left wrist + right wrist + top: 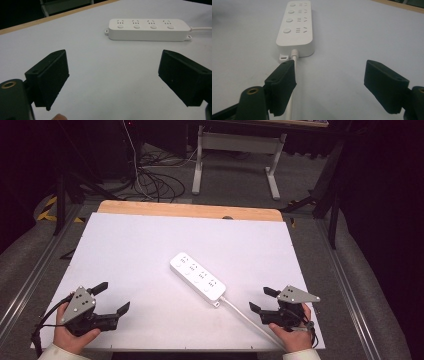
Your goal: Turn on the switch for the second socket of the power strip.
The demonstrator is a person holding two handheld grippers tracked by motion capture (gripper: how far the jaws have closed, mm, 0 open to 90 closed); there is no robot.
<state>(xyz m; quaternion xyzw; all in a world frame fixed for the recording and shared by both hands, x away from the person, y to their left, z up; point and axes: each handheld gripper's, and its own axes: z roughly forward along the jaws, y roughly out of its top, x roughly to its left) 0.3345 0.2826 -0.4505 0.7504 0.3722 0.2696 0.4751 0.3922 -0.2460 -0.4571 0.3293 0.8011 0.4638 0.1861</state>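
Power strip (197,276): white, four outlets, lying flat and diagonal at centre of frame on the white worktop (125,250); apart from both claws.
Cord (245,316): white, running from the strip's lower-right end toward the bottom edge of frame, passing just beside the right claw.
Left claw (111,299): lower left of frame, released, jaws wide, nothing between them; aimed at the strip's long side in the left gripper view.
Right claw (263,300): lower right of frame, released, jaws wide and empty; one jaw overlapping the cord in the right gripper view, contact not discernible.
Risk, cord: likely snagged or dragged by the right claw on approach, swinging the strip out of line.
Risk, grip: smooth rounded casing, liable to slip or pivot if pinched at one end.
Surroundings: wooden worktop edge (190,210) at upper centre; tangled cables (155,182) and a white desk frame (235,157) on the floor beyond.
Obstruction: none besides the cord.
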